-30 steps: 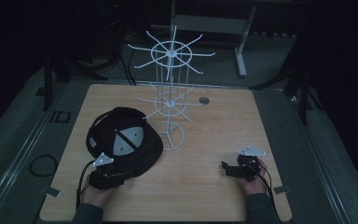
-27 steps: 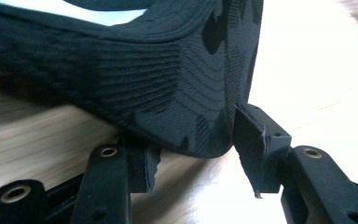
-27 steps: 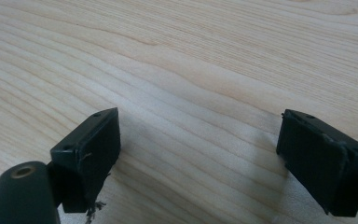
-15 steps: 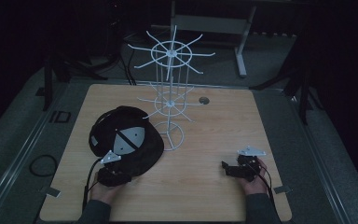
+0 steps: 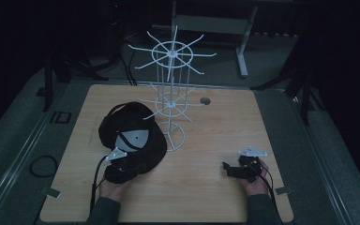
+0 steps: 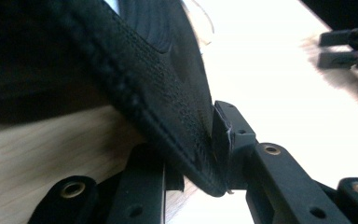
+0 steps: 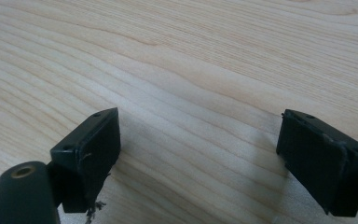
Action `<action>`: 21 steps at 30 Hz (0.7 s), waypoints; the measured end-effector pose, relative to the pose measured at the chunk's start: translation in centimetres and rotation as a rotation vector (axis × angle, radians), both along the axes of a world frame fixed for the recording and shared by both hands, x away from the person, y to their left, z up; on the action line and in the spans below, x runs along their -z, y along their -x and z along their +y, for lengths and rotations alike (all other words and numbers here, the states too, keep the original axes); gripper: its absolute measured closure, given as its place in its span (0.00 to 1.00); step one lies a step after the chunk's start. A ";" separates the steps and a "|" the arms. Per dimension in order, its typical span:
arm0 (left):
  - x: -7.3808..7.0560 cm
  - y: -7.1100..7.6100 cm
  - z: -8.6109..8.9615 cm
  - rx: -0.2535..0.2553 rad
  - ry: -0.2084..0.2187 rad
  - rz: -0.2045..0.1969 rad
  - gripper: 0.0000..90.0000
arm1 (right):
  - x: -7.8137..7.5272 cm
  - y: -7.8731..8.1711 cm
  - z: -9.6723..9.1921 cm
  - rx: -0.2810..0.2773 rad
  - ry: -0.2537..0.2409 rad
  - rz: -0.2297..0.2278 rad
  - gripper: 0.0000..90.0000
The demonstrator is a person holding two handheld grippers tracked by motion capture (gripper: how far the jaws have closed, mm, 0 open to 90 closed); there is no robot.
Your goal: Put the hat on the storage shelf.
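1. So there's a light wooden table [image 5: 206,187] under a pretty dark room, and standing a bit behind its centre is a white wire rotating display rack with spoke-like arms on two tiers [image 5: 171,101], sitting on a round ring base.

2. At about 8 o'clock from the rack's base lies a black fabric baseball cap [image 5: 131,140], touching or just about touching that ring. It shows a pale grey patch in the middle from the high view; can't tell if that's lining or a label.

3. The left gripper [image 5: 122,169] is at the cap's 6 o'clock edge, held by a hand coming up from the bottom of the table. In the left gripper view its two black jaws are closed tight onto the cap's stitched brim [image 6: 168,116], with the fabric edge pinched right between them and the brim slanting up to 11 o'clock.

4. The right gripper [image 5: 232,169] sits over at 4 o'clock from the rack, well apart from the cap, low over bare wood. In the right gripper view [image 7: 198,154] its jaws are spread wide with nothing but wood grain between them.

5. There's a small round grommet hole [image 5: 205,100] in the table at 2 o'clock from the rack's base, near the far edge.

6. Cables trail back from both grippers toward the person's sleeves.
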State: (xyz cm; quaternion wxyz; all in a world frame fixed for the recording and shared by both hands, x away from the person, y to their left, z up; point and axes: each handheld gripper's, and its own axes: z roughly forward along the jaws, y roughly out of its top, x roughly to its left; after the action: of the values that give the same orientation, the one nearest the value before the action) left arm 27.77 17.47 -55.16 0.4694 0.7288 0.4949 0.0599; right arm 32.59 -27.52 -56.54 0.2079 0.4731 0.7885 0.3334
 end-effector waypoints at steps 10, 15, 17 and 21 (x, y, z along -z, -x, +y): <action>-0.7 0.0 0.0 -0.063 0.067 0.025 0.90 | 0.0 0.0 0.0 -0.001 0.001 -0.001 0.15; -1.2 -0.1 0.3 -0.088 0.073 0.015 0.93 | 0.0 0.0 0.0 -0.001 0.001 -0.001 0.15; -1.4 -0.2 0.6 -0.100 0.078 0.018 0.94 | 0.0 0.0 0.0 -0.001 0.001 -0.001 0.15; -1.5 -0.2 1.2 -0.130 0.095 0.023 0.95 | 0.0 0.0 0.0 -0.001 0.001 -0.001 0.15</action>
State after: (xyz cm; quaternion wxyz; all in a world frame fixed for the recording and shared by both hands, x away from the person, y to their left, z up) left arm 27.99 18.65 -53.66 0.4928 0.6727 0.5489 0.0584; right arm 32.61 -27.53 -56.54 0.2084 0.4722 0.7890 0.3334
